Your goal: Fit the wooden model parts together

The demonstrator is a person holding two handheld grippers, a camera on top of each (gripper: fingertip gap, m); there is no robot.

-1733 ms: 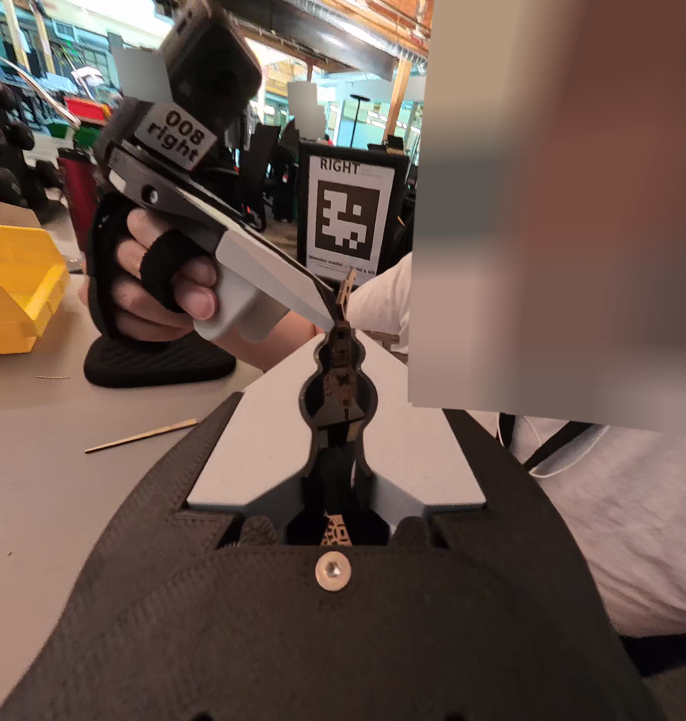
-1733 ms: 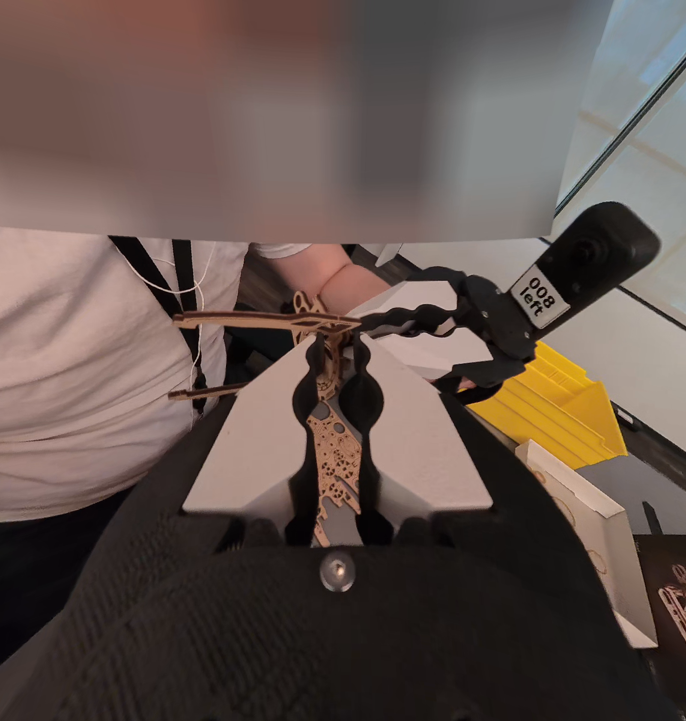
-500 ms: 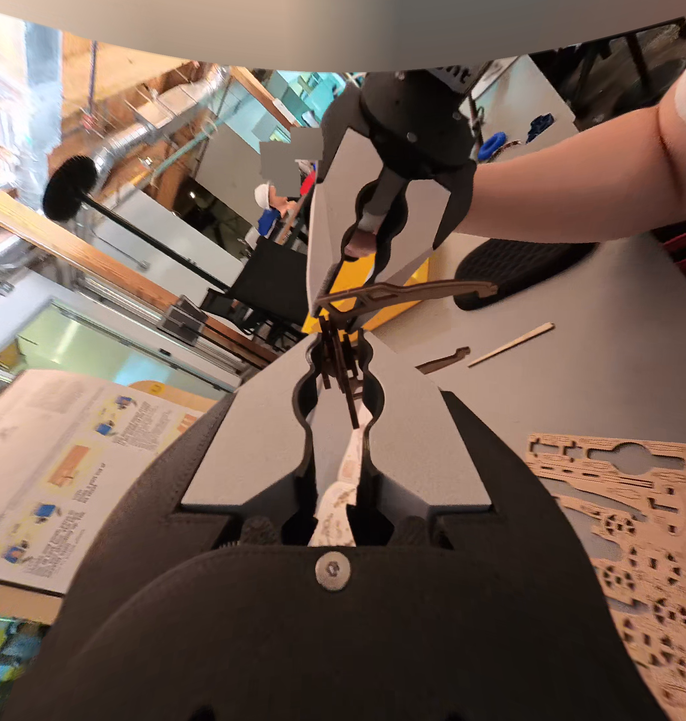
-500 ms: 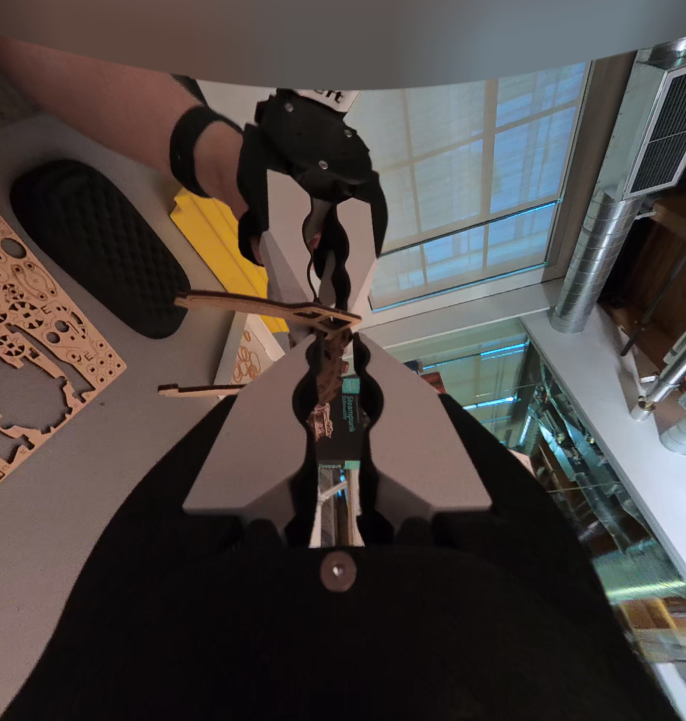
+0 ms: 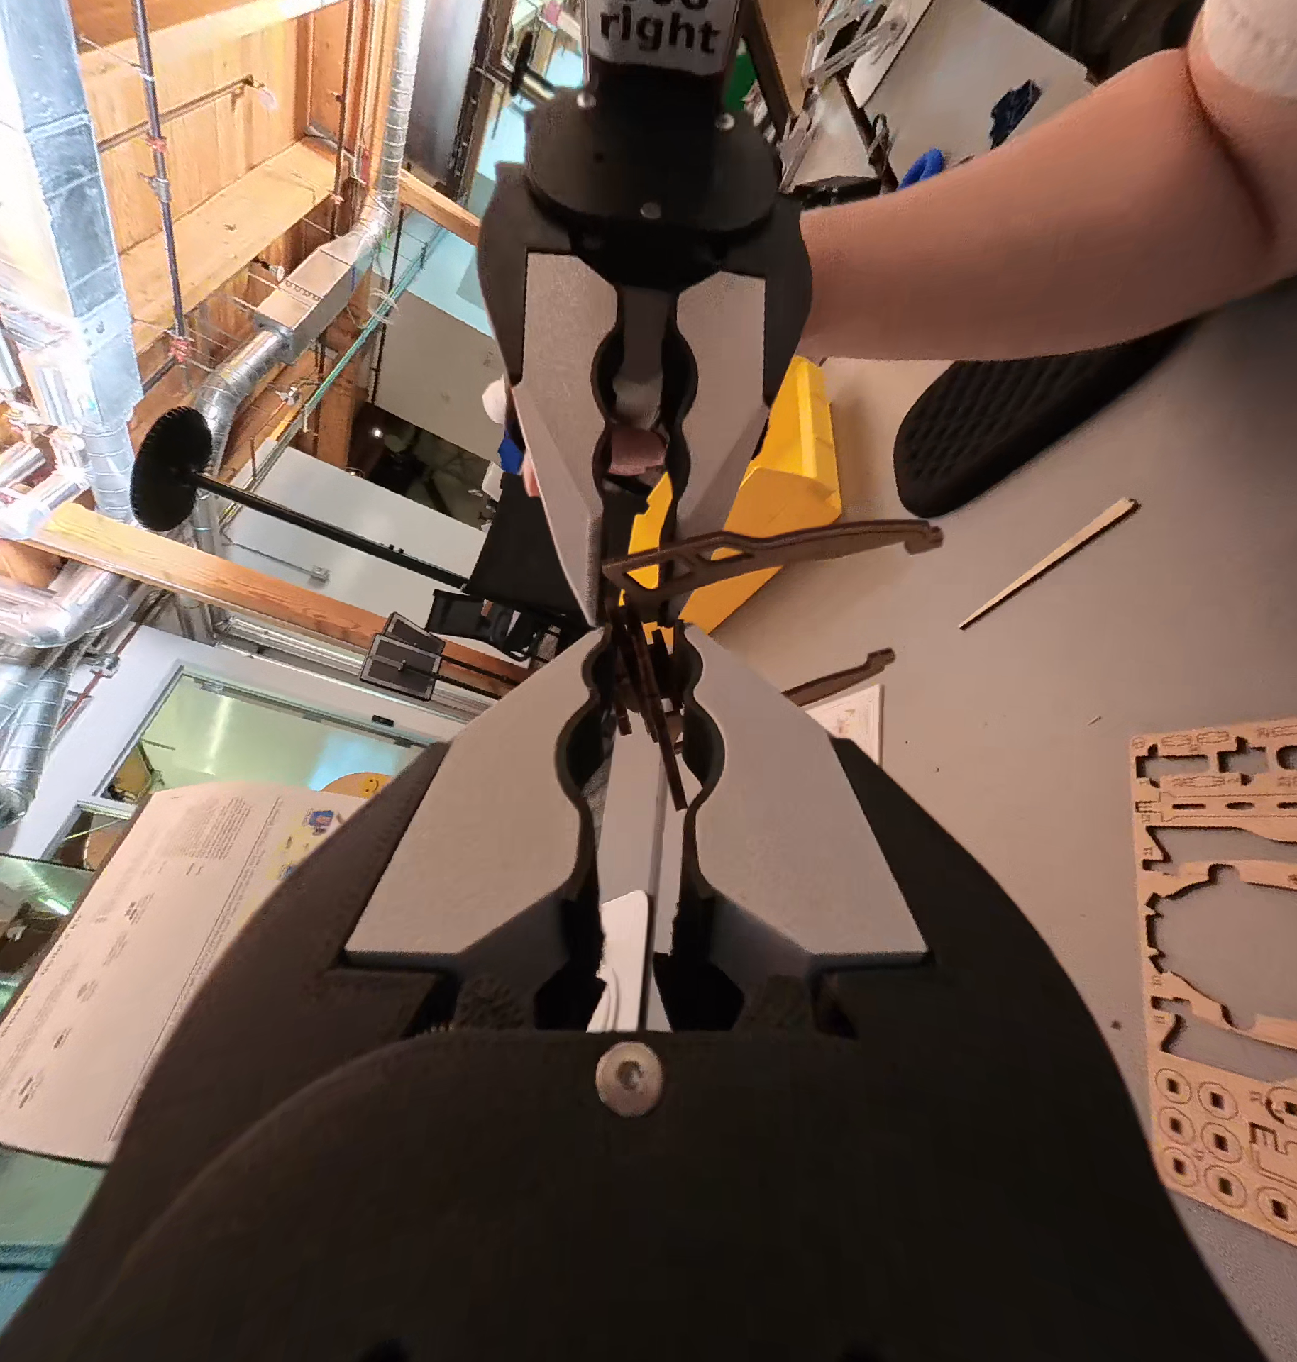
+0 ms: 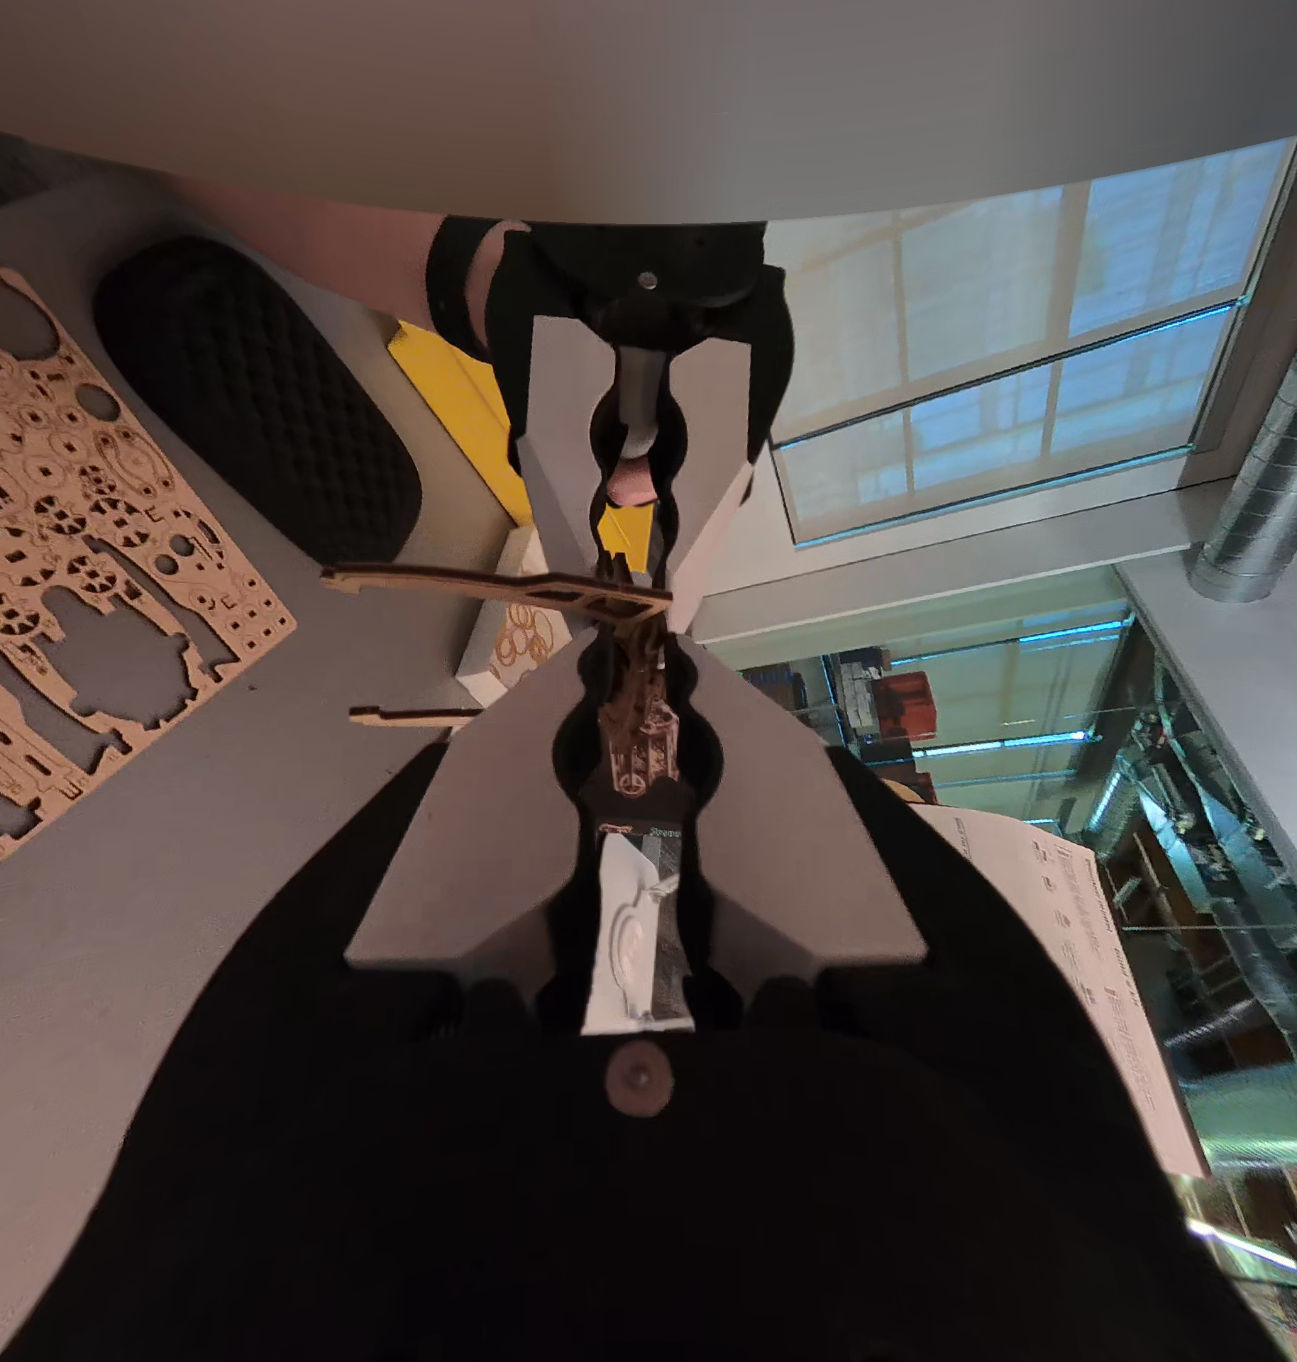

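The two tongs are meeting tip to tip above the grey worktop (image 5: 1073, 737). The left tongs (image 5: 637, 640) are pinching nearly closed on a small stack of dark wooden pieces (image 5: 649, 700). The right tongs (image 6: 631, 640) are also gripping almost closed on the same little assembly, where a long thin wooden arm (image 6: 498, 586) is sticking out sideways. A cut-out wooden sheet (image 5: 1235, 958) is lying flat nearby, and a yellow bin (image 5: 771, 516) is sitting behind.

the left gripper (image 5: 634, 648) and right gripper (image 6: 634, 648) meet tip to tip, facing each other, fingers (image 5: 483, 796) of both drawn nearly closed. a bare forearm (image 5: 1036, 236) reaches behind the right one.
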